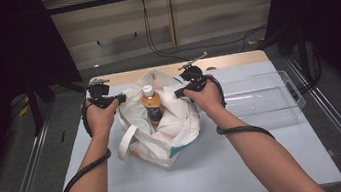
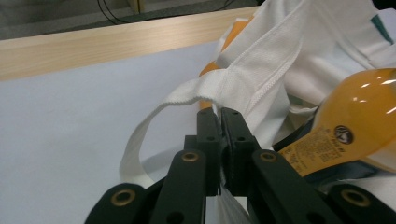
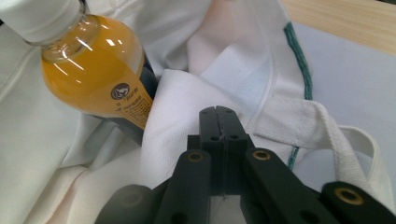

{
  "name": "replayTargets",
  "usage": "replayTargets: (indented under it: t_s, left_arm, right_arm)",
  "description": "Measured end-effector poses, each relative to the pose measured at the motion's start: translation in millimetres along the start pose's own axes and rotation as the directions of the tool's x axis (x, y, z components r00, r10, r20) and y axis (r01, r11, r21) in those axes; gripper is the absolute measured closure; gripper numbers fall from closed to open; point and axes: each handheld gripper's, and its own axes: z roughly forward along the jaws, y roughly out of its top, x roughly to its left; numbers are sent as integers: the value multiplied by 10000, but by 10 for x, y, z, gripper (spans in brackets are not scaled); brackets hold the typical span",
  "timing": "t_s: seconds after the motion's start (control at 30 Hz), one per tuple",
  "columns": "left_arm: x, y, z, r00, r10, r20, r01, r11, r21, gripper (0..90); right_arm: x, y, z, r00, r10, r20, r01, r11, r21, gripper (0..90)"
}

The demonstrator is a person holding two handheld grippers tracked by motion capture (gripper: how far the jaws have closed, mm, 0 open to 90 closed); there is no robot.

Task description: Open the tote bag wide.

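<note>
My left gripper is clamped tight on the left rim of the white cloth tote bag at the table's centre. An orange drink bottle with a white cap stands inside. My right gripper pinches the bag's right rim.

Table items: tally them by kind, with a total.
White cloth tote bag: 1
Bottle of orange drink with a white cap: 1
Clear plastic tray: 1
Black two-jaw gripper: 2, left and right
Total: 5
</note>
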Motion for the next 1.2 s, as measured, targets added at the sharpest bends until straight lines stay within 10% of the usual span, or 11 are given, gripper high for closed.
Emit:
replayTargets:
  t_s: [1.2]
  left_arm:
    - [202,-304,313,9984,-541,-167,545,9982,262,868]
  right_arm:
    - [-90,-180,319,9992,168,375,-189,9984,540,900]
